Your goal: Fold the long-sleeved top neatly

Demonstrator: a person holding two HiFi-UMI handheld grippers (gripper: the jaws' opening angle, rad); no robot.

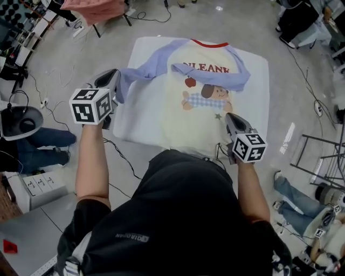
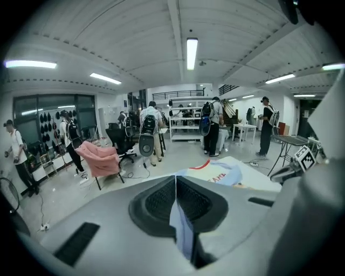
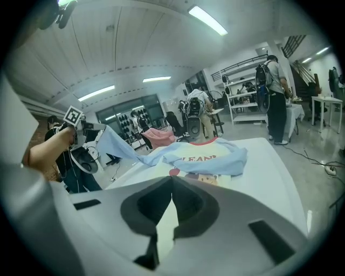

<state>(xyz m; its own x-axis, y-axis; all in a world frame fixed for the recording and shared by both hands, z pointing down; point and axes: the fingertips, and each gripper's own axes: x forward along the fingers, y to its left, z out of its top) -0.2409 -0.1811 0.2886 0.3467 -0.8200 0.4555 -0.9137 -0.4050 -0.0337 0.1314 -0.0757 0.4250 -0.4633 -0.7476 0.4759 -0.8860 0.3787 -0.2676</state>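
A cream long-sleeved top [image 1: 199, 116] with pale blue sleeves, a red collar and a dog print lies face up on a white table [image 1: 259, 102]. Its right sleeve [image 1: 226, 76] is folded across the chest. My left gripper [image 1: 114, 89] is shut on the cuff of the left sleeve [image 1: 148, 69] and holds it raised off the table's left edge; blue cloth [image 2: 182, 226] shows between the pads. My right gripper [image 1: 230, 125] is shut on the cream hem [image 3: 164, 223] at the near right of the top. The top's body [image 3: 202, 170] lies flat ahead of it.
A pink cloth [image 1: 94, 8] hangs over a chair at the back left. Cables [image 1: 121, 153] trail on the floor left of the table. A black round device [image 1: 21, 121] and a seated person's legs [image 1: 40, 145] are at the left; a metal frame [image 1: 318, 156] stands right.
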